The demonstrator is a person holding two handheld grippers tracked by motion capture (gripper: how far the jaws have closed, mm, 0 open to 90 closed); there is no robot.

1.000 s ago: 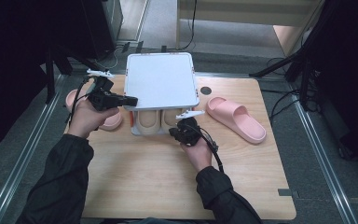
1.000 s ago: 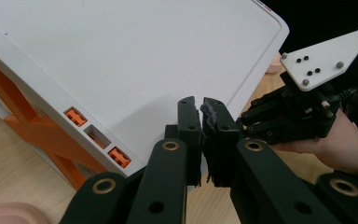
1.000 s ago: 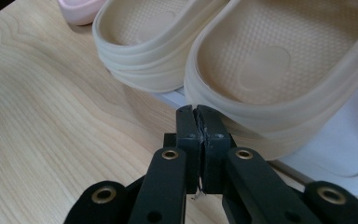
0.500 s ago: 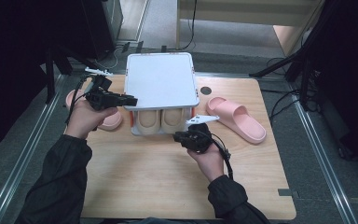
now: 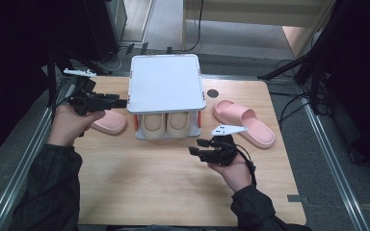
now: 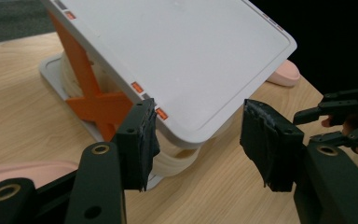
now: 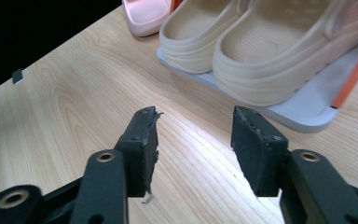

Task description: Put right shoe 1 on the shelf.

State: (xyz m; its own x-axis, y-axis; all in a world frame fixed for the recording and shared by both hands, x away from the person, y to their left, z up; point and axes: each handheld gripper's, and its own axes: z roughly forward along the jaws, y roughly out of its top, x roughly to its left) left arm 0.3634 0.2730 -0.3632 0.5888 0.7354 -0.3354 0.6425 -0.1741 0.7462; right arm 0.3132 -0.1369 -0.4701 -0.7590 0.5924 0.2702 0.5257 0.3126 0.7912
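Observation:
A white shoe rack [image 5: 166, 82] with orange cross braces [image 6: 95, 100] stands at the table's far middle. A pair of cream clogs [image 5: 166, 124] sits on its lower shelf [image 7: 303, 112]. My left gripper [image 5: 120, 102] hovers just left of the rack's top shelf [image 6: 182, 51]. Its jaws have just been opening and stand apart with nothing between them [image 6: 198, 135]. My right gripper [image 5: 195, 147] is in front of the rack, pointing left. Its jaws have just been opening too and stand open over bare wood [image 7: 196, 140], short of the clogs [image 7: 261, 56].
One pink slipper [image 5: 107, 121] lies left of the rack under my left hand. Another pink slipper [image 5: 244, 121] lies to the right of the rack. A small black disc [image 5: 213, 93] sits beside the rack's right edge. Bare wooden table [image 5: 139, 187] stretches toward the person.
Both grippers' jaws went from shut to open. The right hand drew back from the rack's front toward the person and to the right. The left hand shifted slightly left, away from the rack.

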